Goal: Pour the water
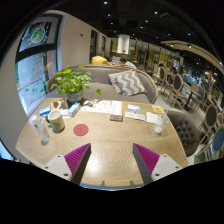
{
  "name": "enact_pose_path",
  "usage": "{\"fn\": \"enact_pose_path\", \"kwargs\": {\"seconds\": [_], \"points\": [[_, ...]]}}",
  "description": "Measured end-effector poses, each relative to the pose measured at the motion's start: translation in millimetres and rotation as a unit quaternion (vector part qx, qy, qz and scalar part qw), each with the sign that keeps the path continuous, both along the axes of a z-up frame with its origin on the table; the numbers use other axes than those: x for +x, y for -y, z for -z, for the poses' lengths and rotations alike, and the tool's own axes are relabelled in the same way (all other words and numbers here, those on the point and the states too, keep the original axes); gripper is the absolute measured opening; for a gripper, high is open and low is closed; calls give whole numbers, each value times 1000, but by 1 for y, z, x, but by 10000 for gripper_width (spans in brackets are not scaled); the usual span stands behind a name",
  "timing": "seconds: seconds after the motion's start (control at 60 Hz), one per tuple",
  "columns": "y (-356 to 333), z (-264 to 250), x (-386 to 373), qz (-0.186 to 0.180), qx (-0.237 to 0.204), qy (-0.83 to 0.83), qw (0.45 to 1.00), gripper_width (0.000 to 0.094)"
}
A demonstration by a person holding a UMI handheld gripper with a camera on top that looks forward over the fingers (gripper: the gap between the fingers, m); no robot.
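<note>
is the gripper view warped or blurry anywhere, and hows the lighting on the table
Gripper view: strong fisheye, the wooden table edge and room bow outward; ceiling lights glare at the top, the tabletop evenly lit with soft shadows; small things such as the cup and potted plant look soft; the open gripper fingers show at the bottom.

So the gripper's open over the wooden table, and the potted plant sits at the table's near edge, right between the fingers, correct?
Not quite. The gripper is open over the wooden table, but the gripper view shows the potted plant at the table's far side, well beyond the fingers; nothing stands between them.
</note>
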State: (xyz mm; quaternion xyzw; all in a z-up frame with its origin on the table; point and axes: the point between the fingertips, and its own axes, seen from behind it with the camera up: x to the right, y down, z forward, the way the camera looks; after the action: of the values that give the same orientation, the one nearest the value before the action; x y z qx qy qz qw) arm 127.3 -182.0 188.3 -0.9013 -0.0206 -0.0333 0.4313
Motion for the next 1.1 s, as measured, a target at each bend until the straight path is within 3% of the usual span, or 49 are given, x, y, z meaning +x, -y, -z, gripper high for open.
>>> {"fn": "enact_pose_path", "kwargs": {"seconds": [0.367, 0.667, 0.85, 1.1], "points": [[27, 37, -74, 6, -11, 8, 1000, 859], [54, 90, -243, -35, -15, -40, 999, 858], [10, 98, -340, -66, 29, -83, 994, 863], [-93, 125, -377, -49, 79, -74, 993, 861]]}}
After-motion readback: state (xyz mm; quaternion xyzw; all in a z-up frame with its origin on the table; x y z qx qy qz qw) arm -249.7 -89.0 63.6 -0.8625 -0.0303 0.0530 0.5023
